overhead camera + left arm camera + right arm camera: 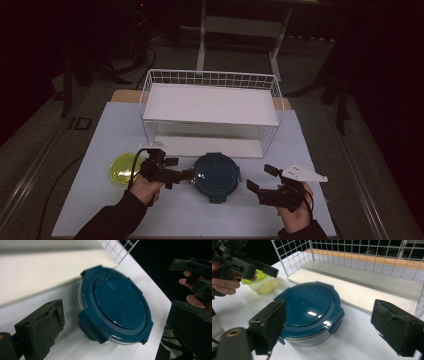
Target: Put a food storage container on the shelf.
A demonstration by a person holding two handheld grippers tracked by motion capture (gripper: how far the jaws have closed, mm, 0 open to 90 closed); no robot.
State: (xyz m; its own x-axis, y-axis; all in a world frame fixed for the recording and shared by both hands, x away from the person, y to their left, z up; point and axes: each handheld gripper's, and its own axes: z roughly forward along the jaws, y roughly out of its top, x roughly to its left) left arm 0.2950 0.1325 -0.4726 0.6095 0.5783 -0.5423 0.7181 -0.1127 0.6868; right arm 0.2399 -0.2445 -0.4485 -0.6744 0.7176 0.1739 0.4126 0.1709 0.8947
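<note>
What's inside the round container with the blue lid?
Its contents cannot be seen: the blue lid covers the round container completely, clips folded down. Below the rim, a clear wall shows, revealing nothing identifiable inside.

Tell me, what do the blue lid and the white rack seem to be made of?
Blue lid: likely glossy plastic, with light glints and moulded clip tabs. White rack: looks like painted or coated metal wire, a thin welded grid; its flat shelf is matte, material unclear.

white wire rack (212,102) — yellow-green container (123,168) — white table (100,145)
</note>
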